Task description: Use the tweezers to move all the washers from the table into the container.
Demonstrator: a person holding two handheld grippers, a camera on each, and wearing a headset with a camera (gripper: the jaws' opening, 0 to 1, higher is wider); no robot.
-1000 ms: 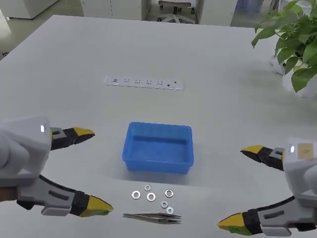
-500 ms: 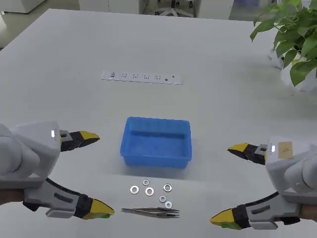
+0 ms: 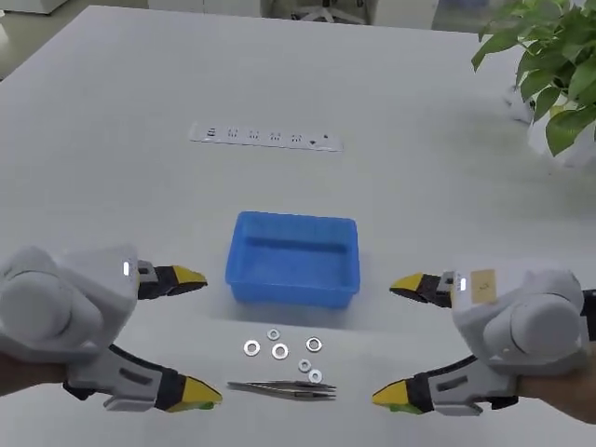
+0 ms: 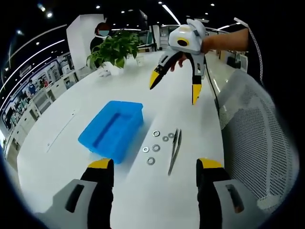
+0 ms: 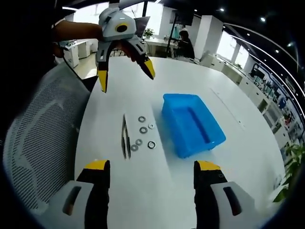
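Both grippers hang low over the near edge of the tabletop (image 3: pixel 112 196), one to each side of the work. Your left gripper (image 3: pixel 207 335) has its fingers (image 3: pixel 191 392) released and spread wide, gripping nothing. Your right gripper (image 3: pixel 387 341) is the same, with fingers (image 3: pixel 399 398) parted and not touching anything. The tweezers (image 3: pixel 282 388) lie flat on the tabletop between the two lower fingertips, apart from both, with their length running left to right across the head view. Six washers (image 3: pixel 279 351) sit in a loose cluster just beyond the tweezers, on the bare surface between the tweezers and the blue container (image 3: pixel 291 291). The nearest washer lies just beside the tweezers; whether it touches them cannot be told. All six washers are outside the container. The container is a shallow rectangular tray standing square to you, just past the washers and roughly midway between your upper fingertips. A white power strip (image 3: pixel 265 138) lies well beyond it, toward the far side. A potted plant (image 3: pixel 549 65) stands at the far right corner. In the left gripper view the right gripper hangs above the far end of the tweezers, fingers apart. A mesh chair back (image 4: pixel 252 119) shows beside the table edge.
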